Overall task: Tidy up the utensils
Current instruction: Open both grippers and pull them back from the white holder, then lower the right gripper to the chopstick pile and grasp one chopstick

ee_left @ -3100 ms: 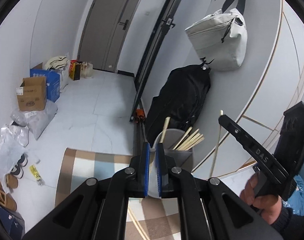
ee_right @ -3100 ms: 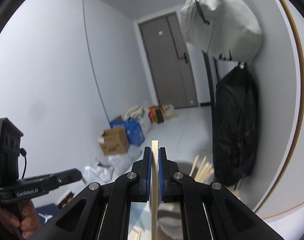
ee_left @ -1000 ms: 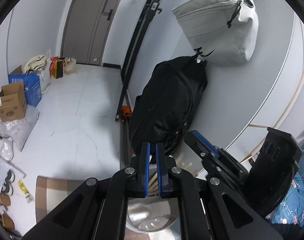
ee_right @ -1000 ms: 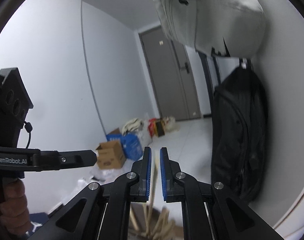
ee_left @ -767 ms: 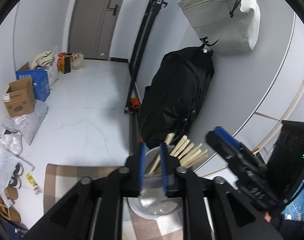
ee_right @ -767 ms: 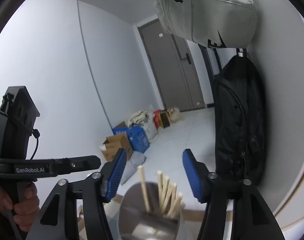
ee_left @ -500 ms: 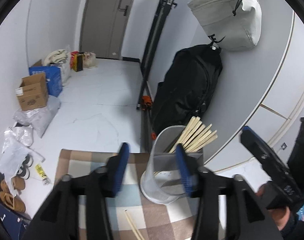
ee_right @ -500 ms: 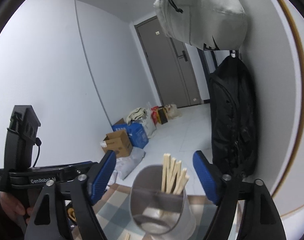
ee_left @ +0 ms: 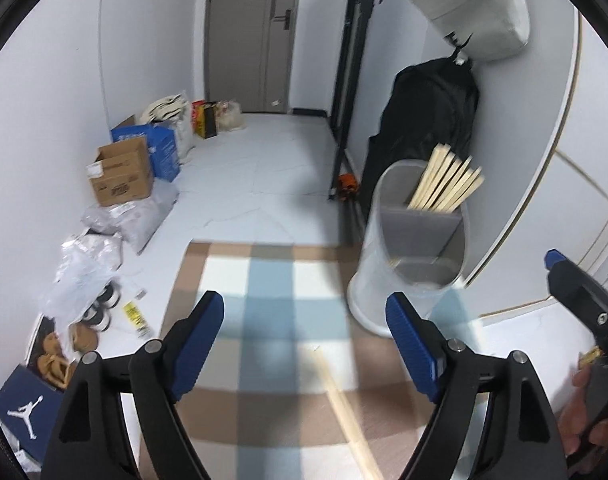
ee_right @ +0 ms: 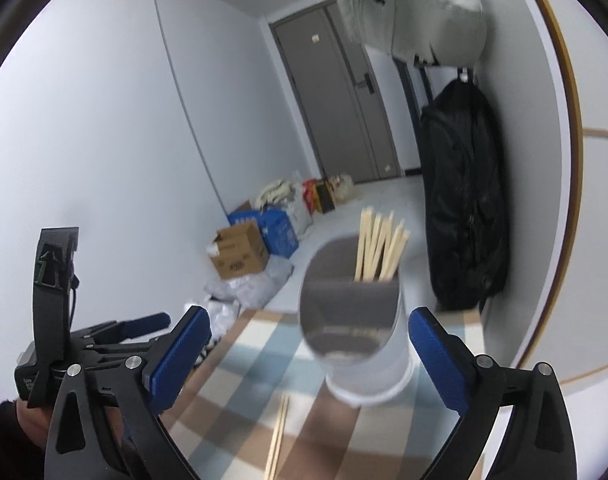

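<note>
A translucent grey utensil holder point(ee_left: 412, 256) stands on a checked cloth point(ee_left: 271, 280), with several wooden chopsticks point(ee_left: 444, 180) leaning in its back compartment. It also shows in the right wrist view point(ee_right: 360, 328) with the chopsticks point(ee_right: 380, 244). A loose chopstick point(ee_left: 344, 408) lies on the cloth in front of the holder; the right wrist view shows a loose pair point(ee_right: 277, 436). My left gripper point(ee_left: 304, 340) is open and empty, short of the holder. My right gripper point(ee_right: 308, 360) is open and empty, just in front of the holder.
A black backpack point(ee_left: 428, 120) and a grey bag point(ee_left: 472, 8) hang on the wall behind the holder. Boxes point(ee_left: 119, 176) and bags lie on the floor at the left. The right gripper's body point(ee_left: 588, 320) is at the right edge of the left view.
Both grippers have opened wide and pulled back from the holder. The chopstick that the right gripper held now stands in the holder with the others.
</note>
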